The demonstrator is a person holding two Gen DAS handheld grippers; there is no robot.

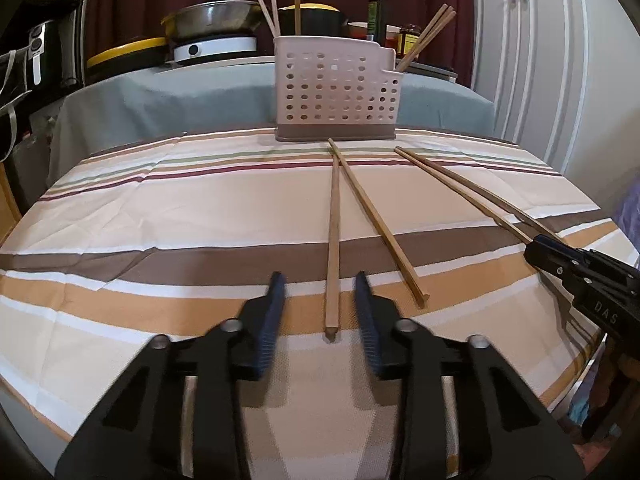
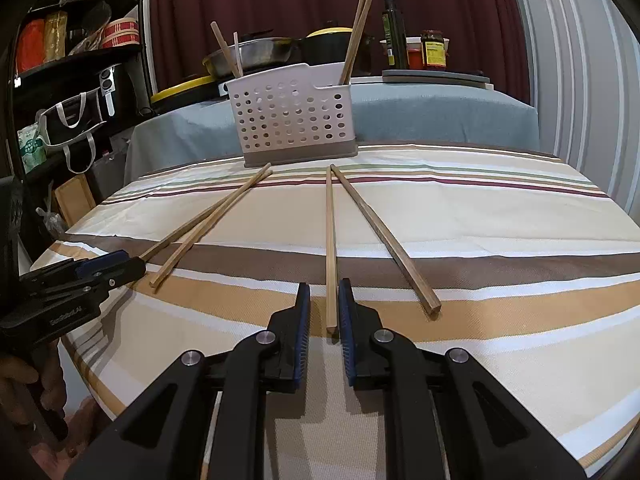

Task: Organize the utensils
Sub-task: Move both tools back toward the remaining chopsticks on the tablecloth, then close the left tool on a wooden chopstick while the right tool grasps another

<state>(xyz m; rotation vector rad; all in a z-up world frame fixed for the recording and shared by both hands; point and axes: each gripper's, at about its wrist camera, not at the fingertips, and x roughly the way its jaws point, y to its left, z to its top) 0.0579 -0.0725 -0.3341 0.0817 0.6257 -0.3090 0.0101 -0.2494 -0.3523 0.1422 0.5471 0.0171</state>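
Four wooden chopsticks lie on the striped tablecloth in front of a white perforated utensil holder, which has several chopsticks standing in it. My left gripper is open, and the near end of one chopstick lies between its fingers, untouched. Its partner angles off to the right. My right gripper is open with a narrow gap, straddling the near end of another chopstick. A second chopstick lies just right of it. Each view shows the other gripper low at the table edge.
Behind the holder a grey-covered surface carries a pan, a yellow-lidded pot, an oil bottle and jars. Dark shelves with bags stand at the left and white cabinet doors at the right. A hand holds the left gripper's handle.
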